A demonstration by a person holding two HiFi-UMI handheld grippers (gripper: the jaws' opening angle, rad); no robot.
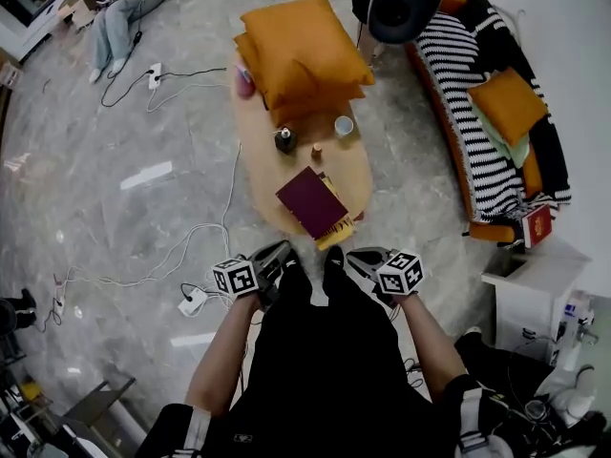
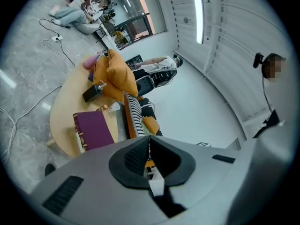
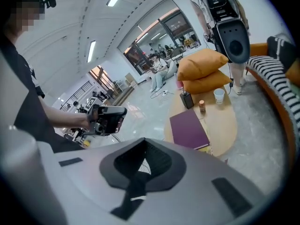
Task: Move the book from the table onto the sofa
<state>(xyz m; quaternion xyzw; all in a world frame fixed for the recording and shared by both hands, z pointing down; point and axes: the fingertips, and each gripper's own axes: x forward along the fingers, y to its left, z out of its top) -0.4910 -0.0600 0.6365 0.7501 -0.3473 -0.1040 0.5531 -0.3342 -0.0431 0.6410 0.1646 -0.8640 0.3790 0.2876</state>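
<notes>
book (image 1: 311,201), a dark purple hardcover, lies flat at the near end of the oval pale wooden surface (image 1: 355,181) in the head view, on top of a thin yellow book (image 1: 335,236) whose edge shows at its near side. just beyond it stand a small orange bottle (image 1: 317,149), a dark squat jar (image 1: 284,140) and a white paper cup (image 1: 344,126), and two plump orange cushions (image 1: 304,55) are stacked at the far end. the orange sofa with a black-and-white striped cover (image 1: 477,146) runs along the right, well apart from the purple book, with a square orange pillow (image 1: 507,103) on it. the left claw (image 1: 279,252) and the right claw (image 1: 349,256) are held side by side just near of the surface, over the grey marble floor (image 1: 115,208), touching nothing.

left gripper view: the left claw (image 2: 149,140) has its two dark pads pressed together with nothing between them. beyond it, to the left, the purple book (image 2: 96,129) rests on the surface (image 2: 63,109), and the striped sofa (image 2: 135,116) lies just right of that surface.

right gripper view: the right claw (image 3: 144,147) is likewise pressed together and empty. the purple book (image 3: 189,128) sits on the near part of the surface (image 3: 226,121), the cup, the bottle and the jar are behind it, and the orange cushions are at the far end. at the left a hand (image 3: 88,121) holds the left claw out over the floor.
</notes>
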